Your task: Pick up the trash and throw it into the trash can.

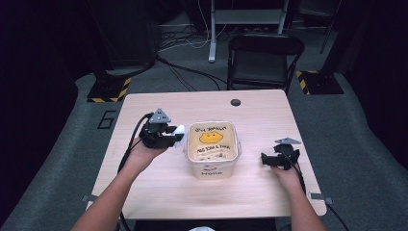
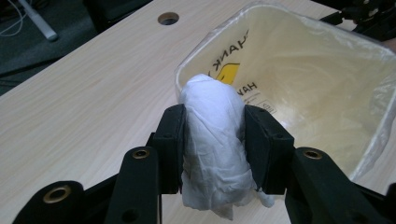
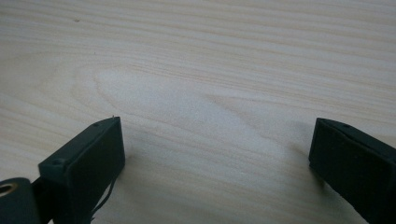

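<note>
Tissue (image 2: 212, 144), white and crumpled, clamped upright between both pads of left gripper (image 2: 212, 147); wad pokes out above and below jaws. Held just beside left rim of bin (image 2: 373, 135), above table (image 2: 84, 107). Bin lined with clear bag printed with yellow face, standing mid-table (image 1: 211, 147). Right gripper (image 3: 215, 154) spread wide, nothing between jaws, resting low over bare wood, well right of bin (image 1: 269, 159). Round hole (image 1: 235, 102) near far table edge.
</note>
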Action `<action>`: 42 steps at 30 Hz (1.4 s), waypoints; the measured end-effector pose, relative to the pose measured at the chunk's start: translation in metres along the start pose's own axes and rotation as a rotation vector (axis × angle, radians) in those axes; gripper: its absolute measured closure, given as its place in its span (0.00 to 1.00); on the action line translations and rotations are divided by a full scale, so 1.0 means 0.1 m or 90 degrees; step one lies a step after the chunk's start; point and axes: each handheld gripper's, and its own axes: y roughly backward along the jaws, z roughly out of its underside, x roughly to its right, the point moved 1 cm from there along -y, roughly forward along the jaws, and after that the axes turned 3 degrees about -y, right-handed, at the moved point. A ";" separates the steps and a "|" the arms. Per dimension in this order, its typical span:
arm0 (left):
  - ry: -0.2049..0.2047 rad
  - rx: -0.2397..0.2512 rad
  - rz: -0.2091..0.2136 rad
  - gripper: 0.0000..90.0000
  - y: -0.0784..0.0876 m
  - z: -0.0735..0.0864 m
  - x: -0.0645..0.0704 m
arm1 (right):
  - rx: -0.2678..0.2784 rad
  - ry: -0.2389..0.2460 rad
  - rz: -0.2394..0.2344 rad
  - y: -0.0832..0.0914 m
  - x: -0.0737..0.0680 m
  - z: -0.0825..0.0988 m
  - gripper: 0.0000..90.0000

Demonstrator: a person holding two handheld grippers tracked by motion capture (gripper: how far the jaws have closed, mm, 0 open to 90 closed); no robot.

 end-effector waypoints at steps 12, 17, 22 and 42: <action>-0.016 0.005 0.028 0.67 -0.18 -0.20 0.14 | 0.000 0.000 0.000 0.00 0.00 0.00 0.03; -0.024 0.004 0.035 0.67 -0.28 -0.27 0.19 | 0.000 0.002 -0.001 0.00 0.00 0.00 0.03; -0.027 0.003 0.044 0.67 -0.36 -0.32 0.25 | 0.000 0.003 -0.002 0.00 0.00 0.00 0.03; -0.040 -0.037 0.074 0.66 -0.77 -0.28 0.41 | 0.000 0.006 -0.003 0.00 0.01 0.00 0.03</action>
